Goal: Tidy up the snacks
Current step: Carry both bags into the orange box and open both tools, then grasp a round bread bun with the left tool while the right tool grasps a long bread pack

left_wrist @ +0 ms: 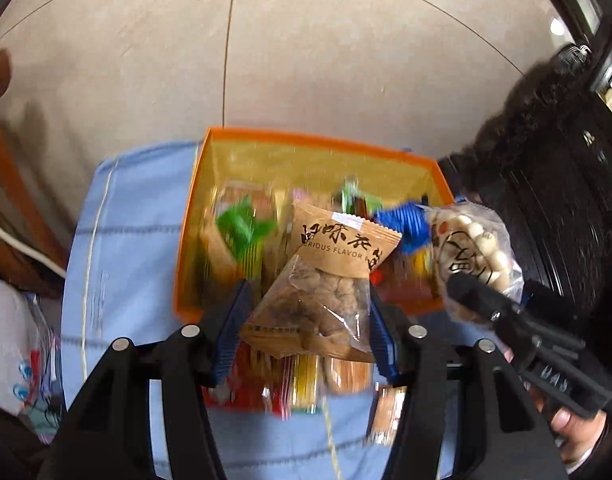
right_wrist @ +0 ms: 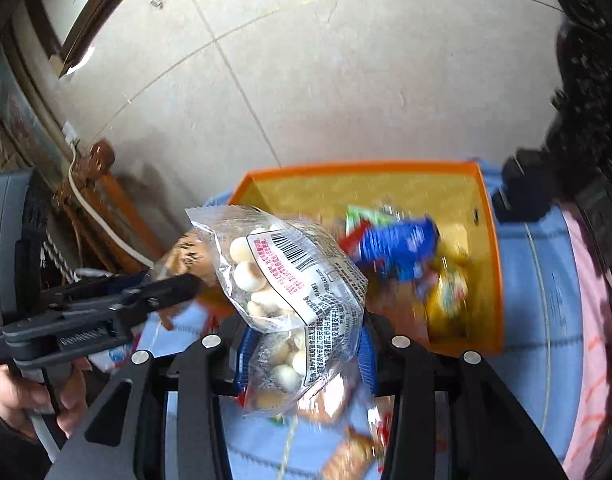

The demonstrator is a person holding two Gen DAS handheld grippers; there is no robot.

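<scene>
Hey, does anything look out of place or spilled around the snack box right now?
Yes. Several snack packets lie loose on the blue cloth in front of the orange box, not inside it.

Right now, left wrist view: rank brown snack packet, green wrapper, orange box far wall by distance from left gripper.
1. brown snack packet: clamped in the left gripper.
2. green wrapper: inside the box, left side.
3. orange box far wall: farthest, beyond the snacks.
</scene>
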